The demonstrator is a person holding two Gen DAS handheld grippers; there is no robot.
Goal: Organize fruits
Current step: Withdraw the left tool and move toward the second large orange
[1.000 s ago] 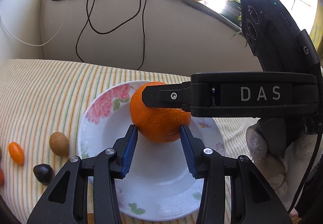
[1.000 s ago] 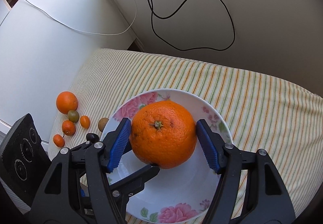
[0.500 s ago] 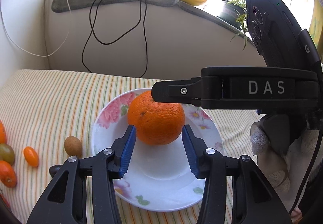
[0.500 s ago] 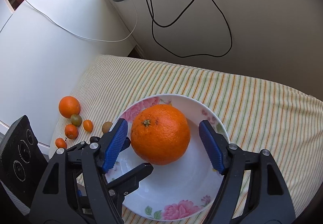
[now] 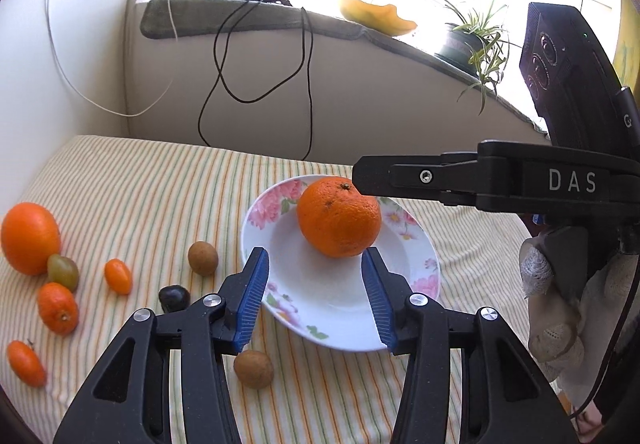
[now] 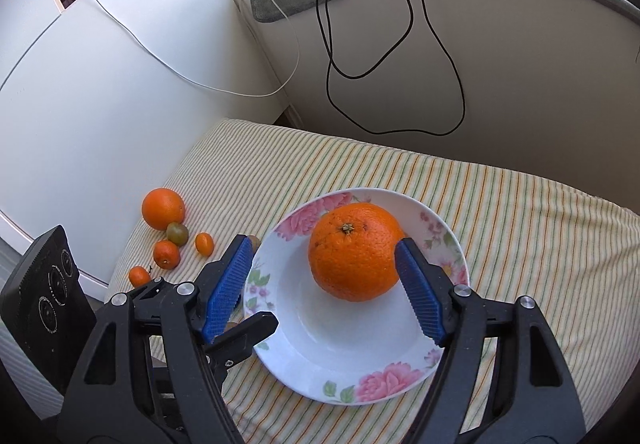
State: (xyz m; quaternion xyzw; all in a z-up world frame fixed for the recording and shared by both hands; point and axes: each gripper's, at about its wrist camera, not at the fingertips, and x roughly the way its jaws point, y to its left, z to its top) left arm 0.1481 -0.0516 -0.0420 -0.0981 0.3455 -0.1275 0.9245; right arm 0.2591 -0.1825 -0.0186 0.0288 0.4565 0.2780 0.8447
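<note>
Pulled back and up from the orange (image 5: 339, 217) since a second ago, with more striped cloth (image 5: 160, 184) and more loose fruit in view. Left gripper (image 5: 316, 294) parted to a moderate gap, nothing between the blue pads (image 5: 252, 300), tips over the near rim of the floral plate (image 5: 424, 244). Right gripper (image 6: 326, 286) spread wide and holding nothing; whether its right pad (image 6: 418, 294) touches the orange's flank, cannot tell. Orange sitting free in the plate toward the far side, stem up. In the left view, partly masked at its upper right by the right gripper's black finger reaching across. Outward on the cloth, left of the plate: two brown round fruits (image 5: 203, 258), a dark one (image 5: 174, 298) half behind the left gripper's finger, several small orange fruits (image 5: 118, 276), a green grape (image 5: 63, 272) and a second large orange (image 5: 30, 238). Beyond, a grey-covered ledge (image 5: 240, 20) with black cables (image 5: 224, 76) hanging, a potted plant (image 5: 472, 40), and a gloved hand (image 5: 560, 308) at the right edge.
</note>
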